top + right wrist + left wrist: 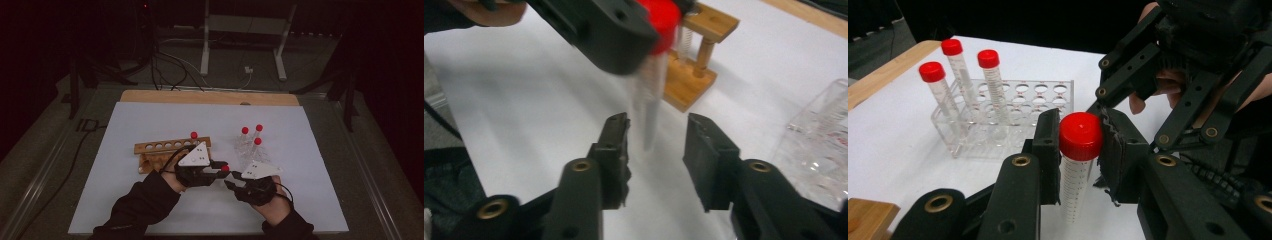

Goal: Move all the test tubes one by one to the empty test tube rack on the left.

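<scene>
Your left gripper (1079,150) is clamped on a red-capped tube (1077,172), just under the cap, and holds it upright above the white mat (150,120), between the wooden rack (167,150) and the clear plastic rack (1008,117). Your right gripper (656,145) stands with its jaws apart on both sides of the tube's lower end; in the right gripper view the pads do not touch it.

From here I think the main risk is the handover itself. The tube hangs only from the left grip near its top, so a knock from a right jaw could swing the lower end or make the tube slip down. The two grippers are also very near each other beside the tube, so their jaws may collide.

The clear plastic rack, beyond the tube in the left gripper view, already carries three red-capped tubes (965,82) that lean a little; a wide movement could push them over.

On the held tube there are printed graduation marks, but I cannot read the numbers. No brand name is legible.
</scene>
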A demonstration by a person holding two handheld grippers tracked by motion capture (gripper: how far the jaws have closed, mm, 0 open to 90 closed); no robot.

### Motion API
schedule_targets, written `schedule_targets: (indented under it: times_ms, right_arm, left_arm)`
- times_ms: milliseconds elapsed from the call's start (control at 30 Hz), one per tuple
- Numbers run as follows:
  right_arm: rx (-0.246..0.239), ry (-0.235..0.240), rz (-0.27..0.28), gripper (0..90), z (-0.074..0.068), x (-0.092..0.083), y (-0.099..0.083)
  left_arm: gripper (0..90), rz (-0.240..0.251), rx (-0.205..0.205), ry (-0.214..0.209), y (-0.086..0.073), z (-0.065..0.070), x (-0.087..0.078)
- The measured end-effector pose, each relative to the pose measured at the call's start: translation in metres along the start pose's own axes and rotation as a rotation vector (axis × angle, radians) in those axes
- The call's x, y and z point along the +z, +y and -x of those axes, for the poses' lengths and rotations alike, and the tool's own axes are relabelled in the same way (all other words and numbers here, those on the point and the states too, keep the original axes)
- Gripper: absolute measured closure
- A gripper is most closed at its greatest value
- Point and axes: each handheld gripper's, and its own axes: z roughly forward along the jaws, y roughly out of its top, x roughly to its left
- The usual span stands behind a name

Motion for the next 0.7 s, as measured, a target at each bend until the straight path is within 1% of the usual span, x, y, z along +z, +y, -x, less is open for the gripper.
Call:
schedule_targets:
  times_ms: [33,67,200,300,333,467,500,633,700]
  right_arm:
    - [0.003,0.001,0.002,57.0,0.001,-0.001,0.0]
    - [0.007,-0.004,0.007,55.2,0.002,-0.002,0.0]
    - [0.02,-0.001,0.029,49.8,0.004,-0.007,0.0]
    - [0.029,-0.002,0.04,43.2,0.006,-0.009,0.001]
    - [0.032,0.0,0.043,39.8,0.006,-0.01,0.001]
    - [0.047,-0.001,0.062,32.5,0.009,-0.013,0.001]
    - [0.054,0.002,0.065,29.0,0.009,-0.013,0.001]
    - [0.061,-0.016,0.069,15.6,0.011,-0.015,0.002]
    - [0.068,-0.018,0.075,11.1,0.012,-0.017,0.003]
  left_arm:
    - [71.9,0.003,-0.003,0.008,0.0,0.0,-0.001]
    - [71.9,-0.001,-0.004,0.005,0.0,-0.001,-0.003]
    - [71.9,-0.002,-0.005,0.018,0.001,-0.002,-0.009]
    - [72.0,0.0,-0.006,0.028,0.002,-0.004,-0.014]
    - [72.0,0.001,-0.011,0.028,0.002,-0.005,-0.016]
    - [72.0,0.008,-0.016,0.044,0.004,-0.009,-0.025]
    - [71.9,0.007,-0.016,0.05,0.005,-0.009,-0.028]
    - [72.0,0.009,-0.021,0.064,0.006,-0.014,-0.037]
    - [72.0,0.015,-0.027,0.079,0.006,-0.016,-0.041]
